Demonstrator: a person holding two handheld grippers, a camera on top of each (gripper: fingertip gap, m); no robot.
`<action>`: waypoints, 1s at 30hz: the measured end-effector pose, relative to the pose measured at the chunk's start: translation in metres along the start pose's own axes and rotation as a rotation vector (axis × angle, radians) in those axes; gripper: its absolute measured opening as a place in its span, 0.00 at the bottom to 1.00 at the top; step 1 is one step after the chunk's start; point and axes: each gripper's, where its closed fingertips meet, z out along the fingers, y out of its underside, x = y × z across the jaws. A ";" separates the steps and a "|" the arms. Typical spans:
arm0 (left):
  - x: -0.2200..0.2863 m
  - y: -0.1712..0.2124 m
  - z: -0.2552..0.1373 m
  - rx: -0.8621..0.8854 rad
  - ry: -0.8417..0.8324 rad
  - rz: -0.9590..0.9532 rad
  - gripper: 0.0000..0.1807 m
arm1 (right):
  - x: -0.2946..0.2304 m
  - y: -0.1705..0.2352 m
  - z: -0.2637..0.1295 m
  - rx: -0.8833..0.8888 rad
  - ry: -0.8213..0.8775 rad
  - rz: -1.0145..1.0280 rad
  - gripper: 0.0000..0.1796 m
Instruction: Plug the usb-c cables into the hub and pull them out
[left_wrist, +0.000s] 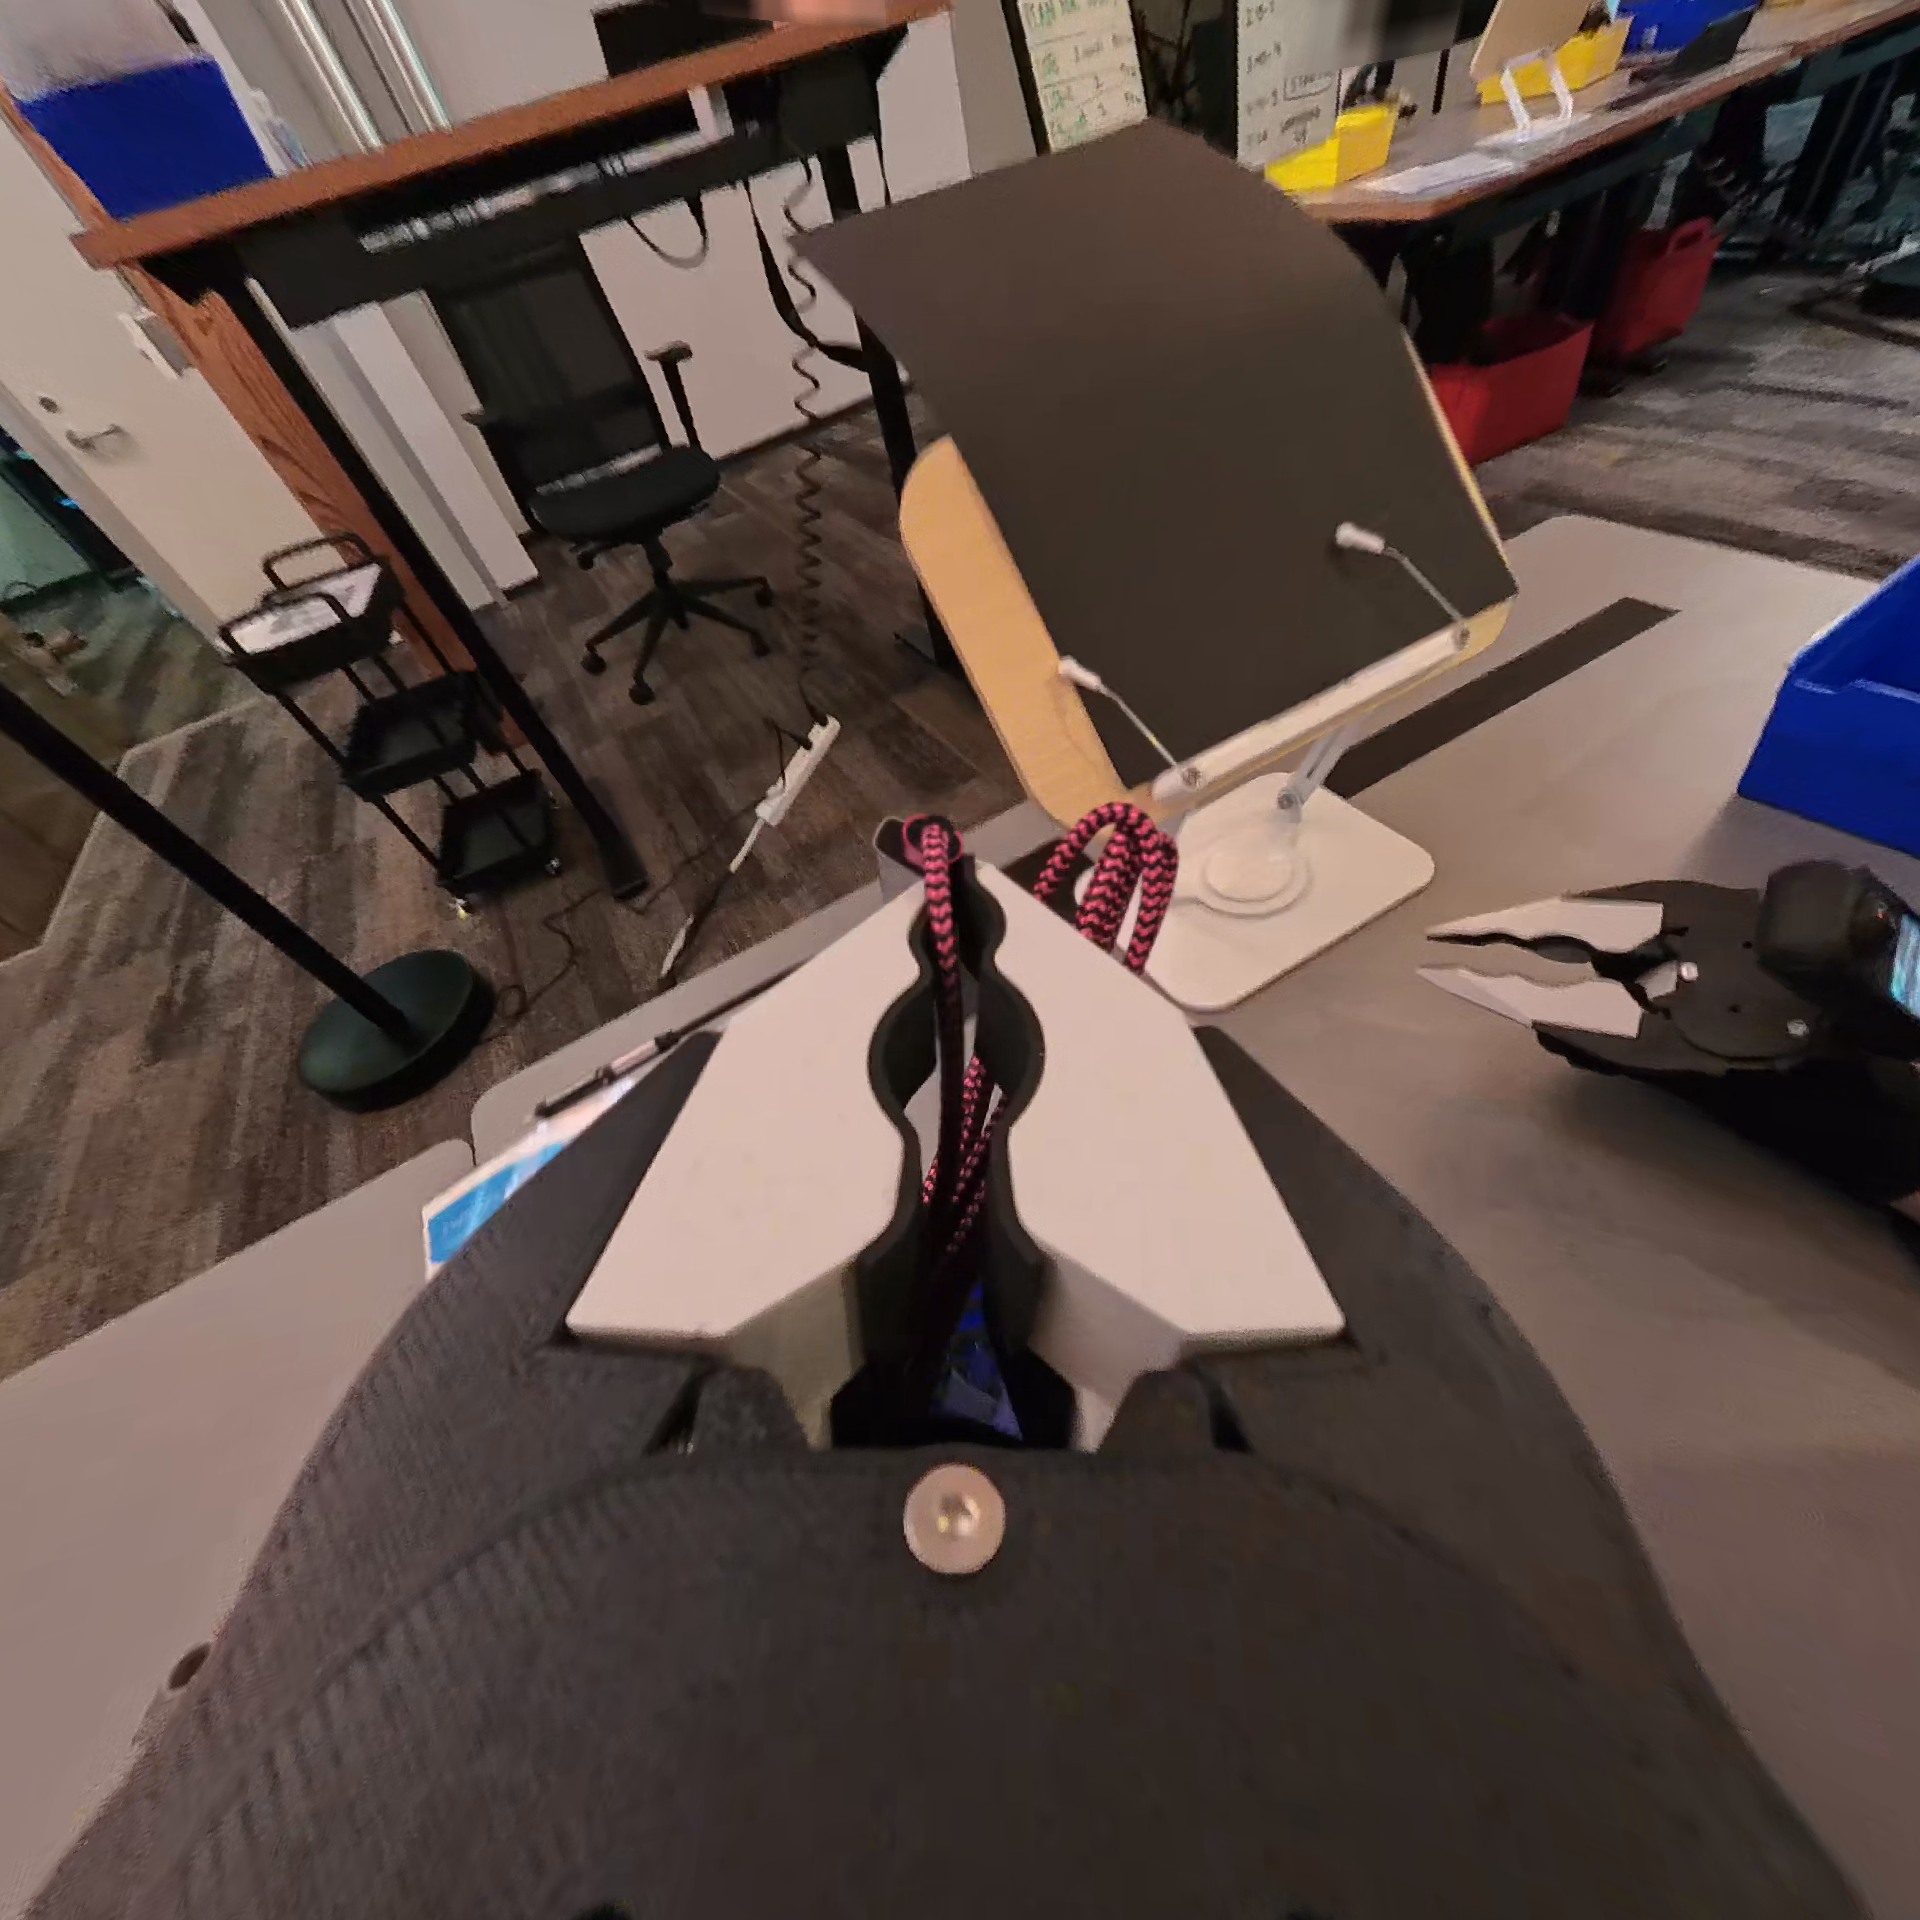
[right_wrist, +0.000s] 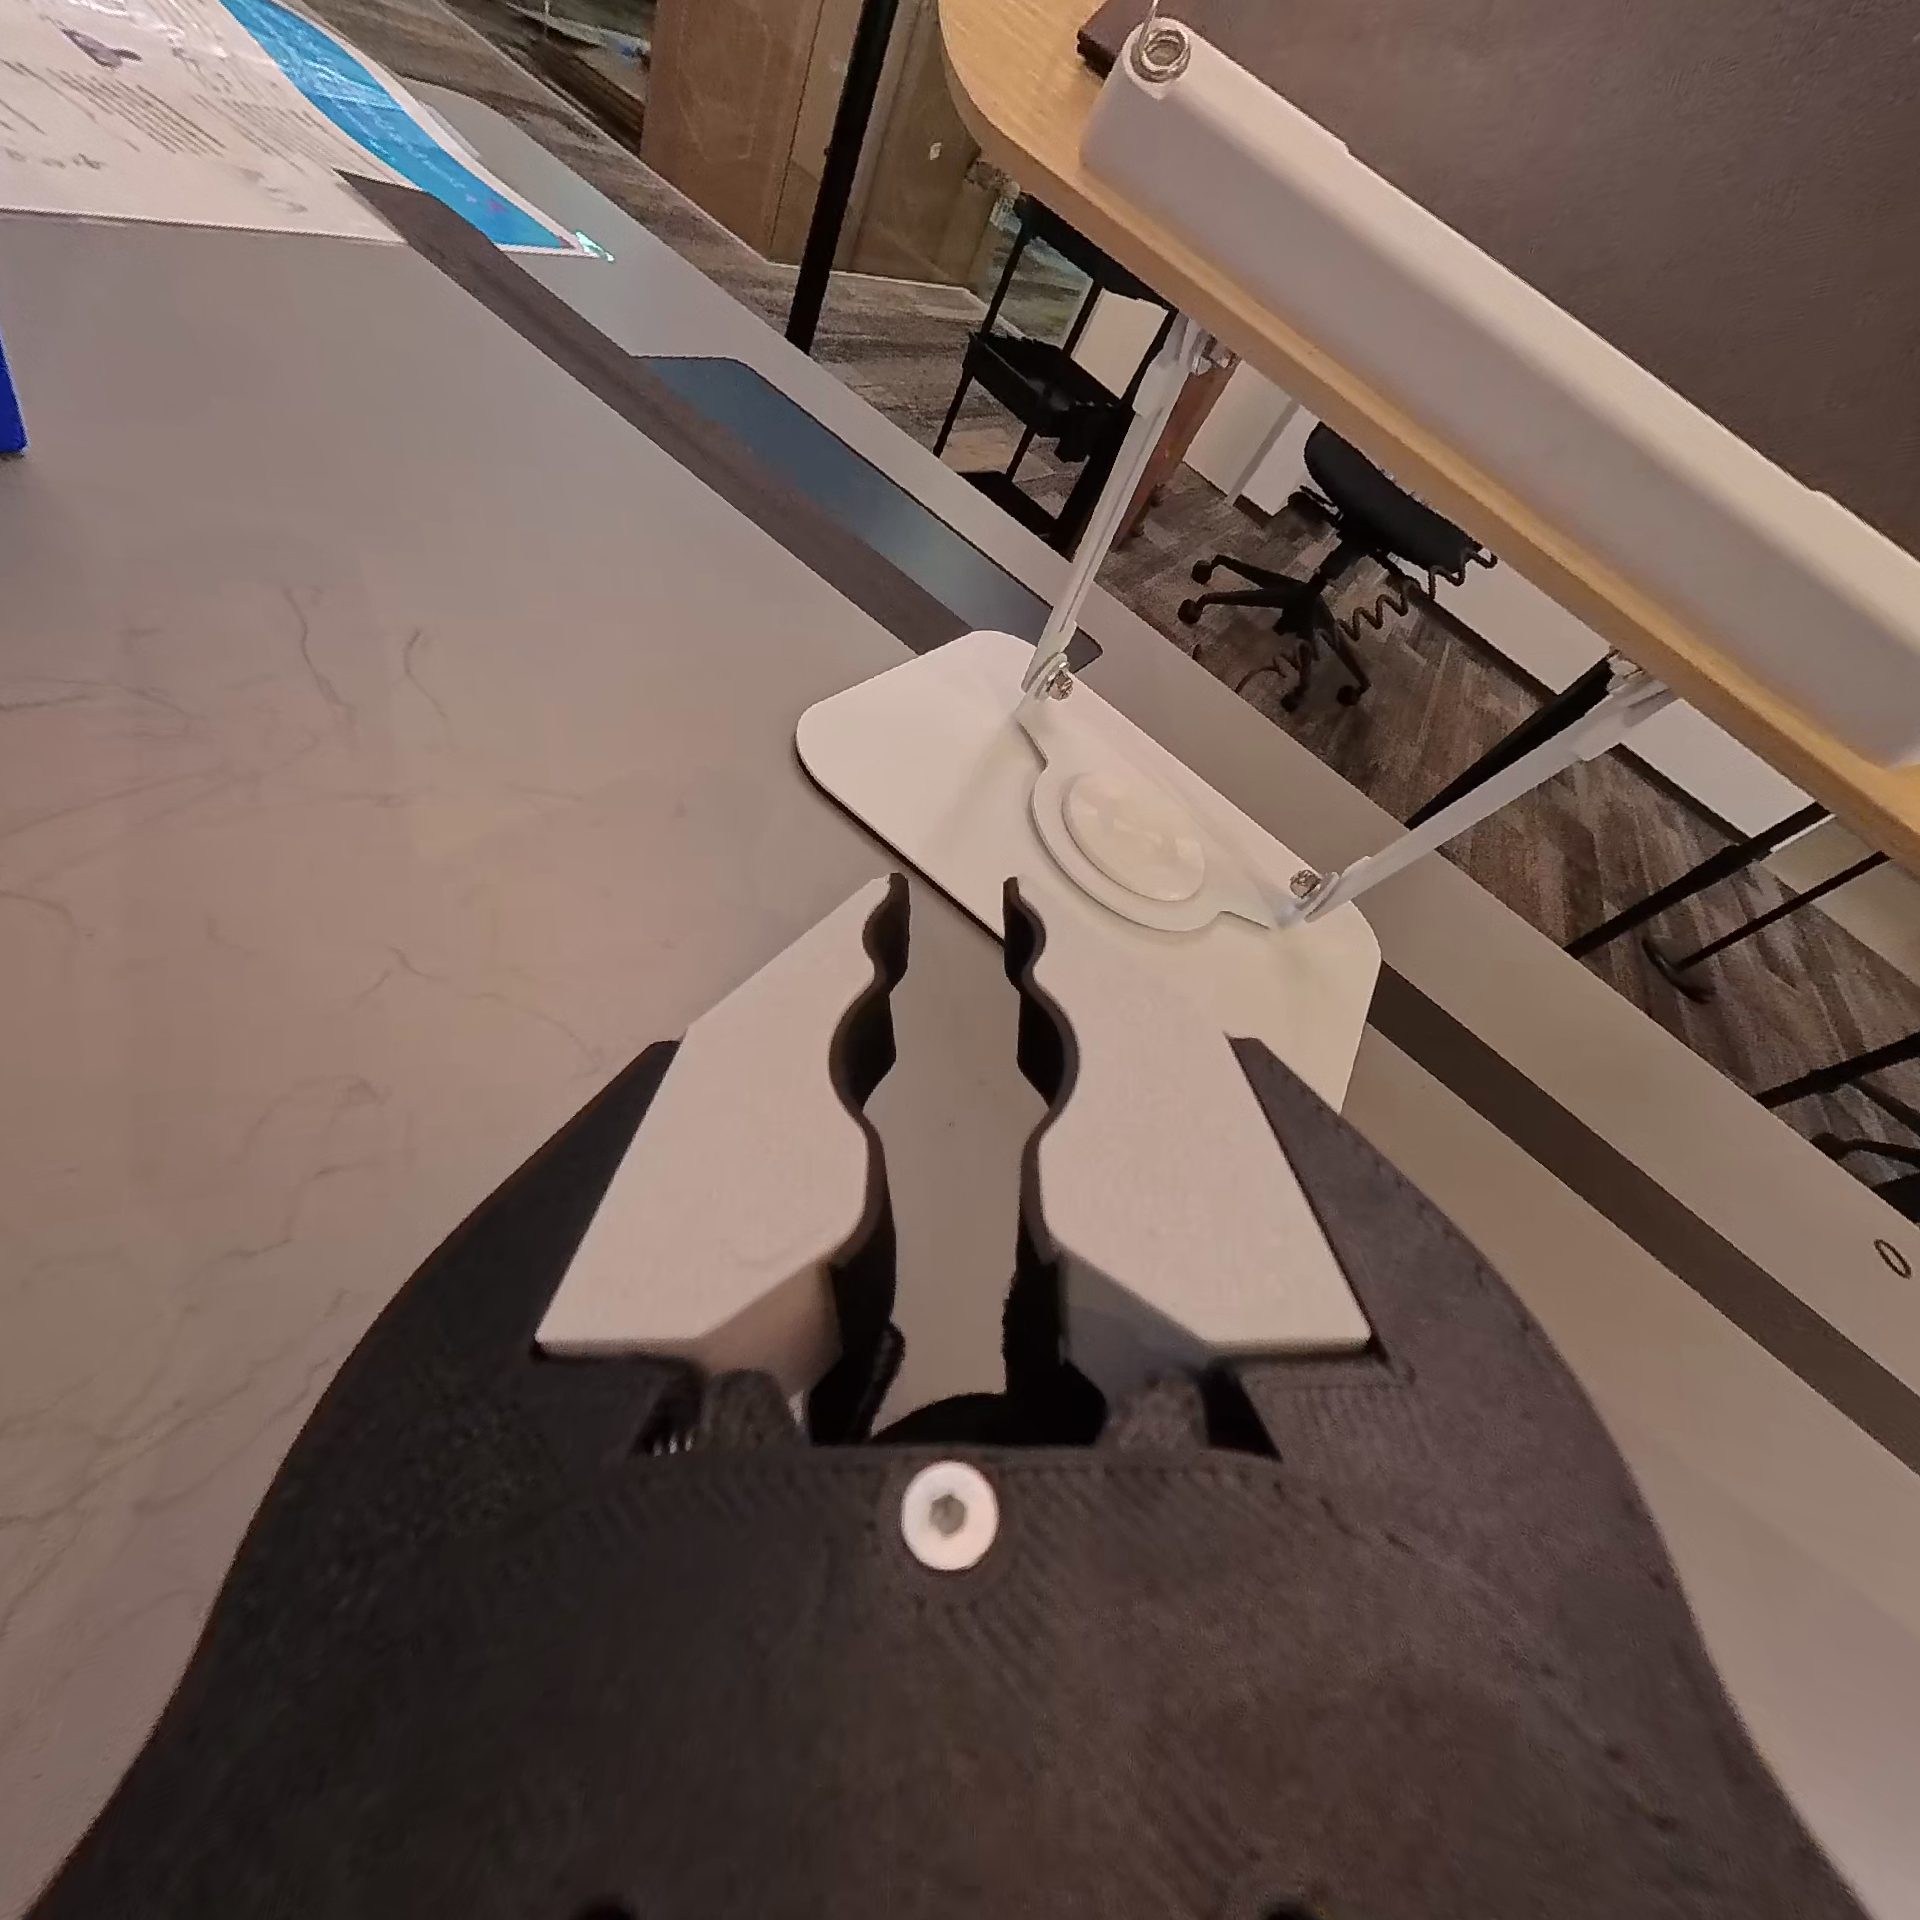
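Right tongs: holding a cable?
No, the right tongs stand apart with only bare grey table showing in the gap between them.

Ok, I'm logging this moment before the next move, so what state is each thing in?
Left claw: shut on the pink cable.
Pink cable: gripped, looped, hanging over the table edge.
Right claw: open, empty.
White cables: plugged into the tilted dark board.
Dark board: tilted on its white stand.
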 end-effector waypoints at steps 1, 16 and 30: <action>0.003 0.006 -0.001 -0.016 0.018 -0.007 0.00 | 0.000 0.000 0.000 0.001 0.000 0.002 0.09; 0.093 -0.006 -0.049 0.023 0.318 -0.127 0.00 | -0.001 0.001 0.001 -0.002 -0.011 0.008 0.09; 0.198 -0.087 0.000 0.222 0.383 -0.065 0.00 | 0.020 0.005 -0.012 0.063 -0.072 0.296 0.10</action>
